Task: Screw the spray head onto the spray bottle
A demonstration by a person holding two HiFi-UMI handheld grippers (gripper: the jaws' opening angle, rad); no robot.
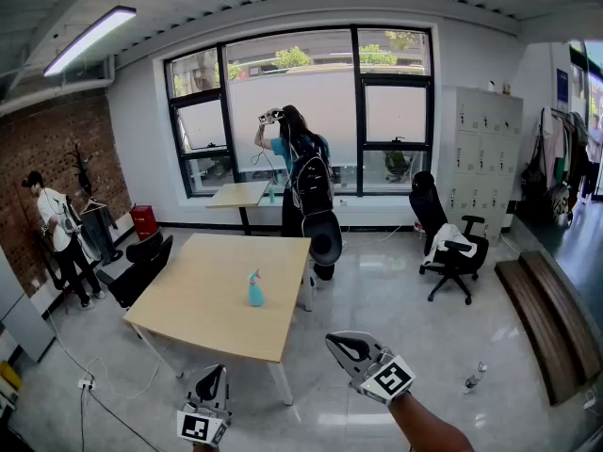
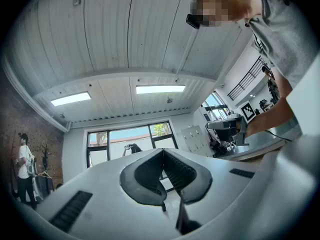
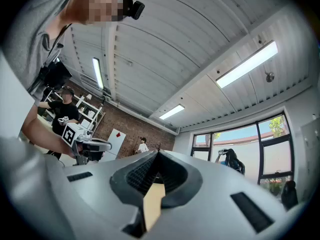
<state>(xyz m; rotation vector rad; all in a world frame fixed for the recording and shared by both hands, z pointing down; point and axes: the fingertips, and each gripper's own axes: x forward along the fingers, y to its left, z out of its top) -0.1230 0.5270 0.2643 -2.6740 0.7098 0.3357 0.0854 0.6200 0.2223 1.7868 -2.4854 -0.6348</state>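
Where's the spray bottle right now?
Head view, centre-left: the spray bottle stands upright on the wooden table, right of its middle, well ahead of the left gripper.

We hold both grippers low in front of us, tipped slightly upward. Our left gripper (image 1: 217,373) sits at 7 o'clock in the head view and points toward 12, jaws pressed together with nothing between them. Our right gripper (image 1: 337,343) sits at 5 o'clock and points toward 10, jaws likewise closed and empty. Its bare forearm (image 1: 429,428) trails off toward 5.
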